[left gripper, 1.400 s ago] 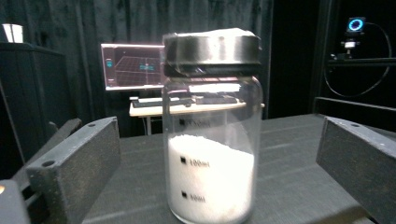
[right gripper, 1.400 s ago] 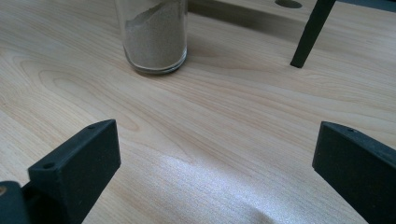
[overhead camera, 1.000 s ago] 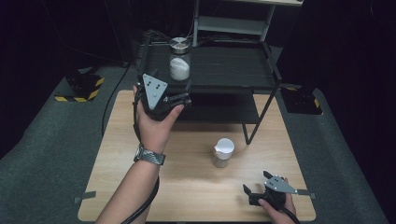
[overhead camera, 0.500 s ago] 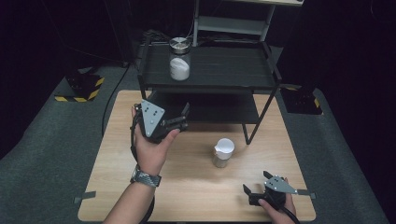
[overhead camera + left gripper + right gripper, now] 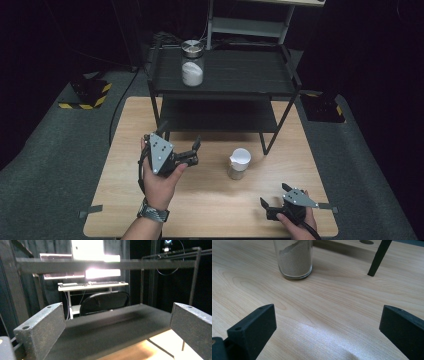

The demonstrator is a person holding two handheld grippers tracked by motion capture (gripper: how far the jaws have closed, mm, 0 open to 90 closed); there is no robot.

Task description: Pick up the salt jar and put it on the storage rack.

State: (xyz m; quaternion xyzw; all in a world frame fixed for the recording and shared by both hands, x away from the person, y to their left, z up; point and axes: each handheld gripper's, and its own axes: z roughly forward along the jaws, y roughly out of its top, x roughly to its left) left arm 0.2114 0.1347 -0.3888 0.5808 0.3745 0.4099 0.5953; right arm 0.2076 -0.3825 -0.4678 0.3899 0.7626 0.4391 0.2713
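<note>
Clear glass beaker (image 5: 239, 163), white-rimmed, part-filled with pale sand, stands upright on the wooden table (image 5: 210, 205). Left gripper (image 5: 192, 151) and right gripper (image 5: 267, 206) flank it, jaws spread, empty.

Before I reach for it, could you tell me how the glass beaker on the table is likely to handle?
The beaker looks like smooth clear glass, so probably slippery and breakable. It is partly filled with powder, so likely bottom-heavy and steady. It stands upright on the table and is open-topped, so tilting would probably spill it.
</note>
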